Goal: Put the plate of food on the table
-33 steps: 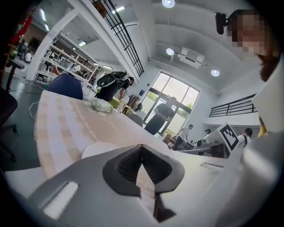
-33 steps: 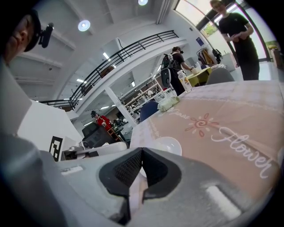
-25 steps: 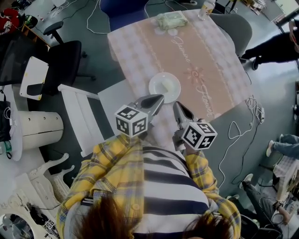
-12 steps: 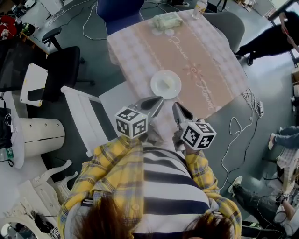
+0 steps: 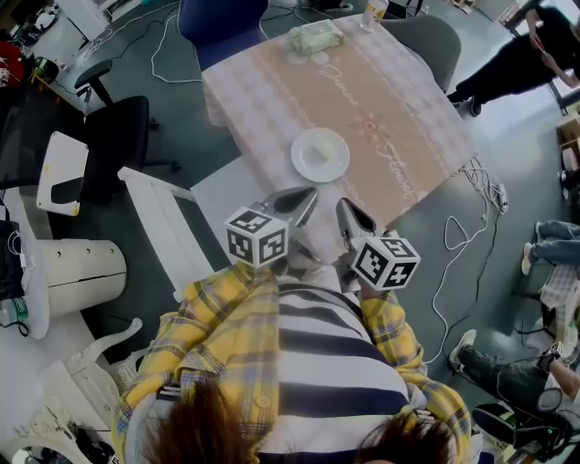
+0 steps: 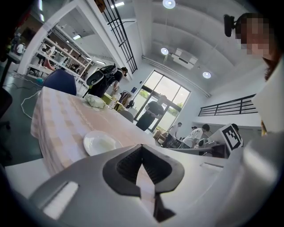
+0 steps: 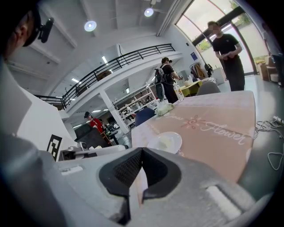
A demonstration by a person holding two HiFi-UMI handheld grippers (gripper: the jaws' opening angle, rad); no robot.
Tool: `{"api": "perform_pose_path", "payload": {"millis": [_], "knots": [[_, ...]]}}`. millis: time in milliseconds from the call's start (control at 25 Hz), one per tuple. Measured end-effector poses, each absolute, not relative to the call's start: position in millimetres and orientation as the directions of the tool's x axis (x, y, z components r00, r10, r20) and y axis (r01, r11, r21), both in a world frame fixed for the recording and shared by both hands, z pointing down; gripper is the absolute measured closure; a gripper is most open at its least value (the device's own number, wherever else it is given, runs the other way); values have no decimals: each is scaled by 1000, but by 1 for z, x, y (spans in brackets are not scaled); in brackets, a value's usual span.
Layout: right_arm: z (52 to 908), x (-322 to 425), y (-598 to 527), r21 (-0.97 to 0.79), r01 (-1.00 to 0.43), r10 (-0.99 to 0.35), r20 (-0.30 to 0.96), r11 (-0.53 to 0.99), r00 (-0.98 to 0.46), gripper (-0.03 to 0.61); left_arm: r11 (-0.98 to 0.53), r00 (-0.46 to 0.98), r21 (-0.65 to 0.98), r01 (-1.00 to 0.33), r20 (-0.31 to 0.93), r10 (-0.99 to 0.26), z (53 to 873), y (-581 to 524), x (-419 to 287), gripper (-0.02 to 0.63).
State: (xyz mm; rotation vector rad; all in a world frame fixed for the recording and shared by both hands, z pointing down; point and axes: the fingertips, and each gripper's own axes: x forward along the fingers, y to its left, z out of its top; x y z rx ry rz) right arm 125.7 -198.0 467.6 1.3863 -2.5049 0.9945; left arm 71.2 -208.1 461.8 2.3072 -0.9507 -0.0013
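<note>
White plate on table, apart beyond left hand-held gripper

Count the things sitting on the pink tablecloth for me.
3: a white plate near the close edge, a green packet at the far end, and a bottle at the far corner, cut off by the picture's top. More may lie out of frame.

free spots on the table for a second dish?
Biggest bare stretch: mid tablecloth between the white plate and the green packet. Also the corner right of the plate, past the lettering. Crowded: far edge, with packet and bottle.
</note>
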Motion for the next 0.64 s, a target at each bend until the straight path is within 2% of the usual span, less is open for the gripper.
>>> {"api": "perform_pose_path", "payload": {"millis": [640], "knots": [[472, 114, -165, -482, -815, -755, 388, 322, -528, 580, -564, 766, 549, -617, 251, -592, 470, -175, 54, 611]]}}
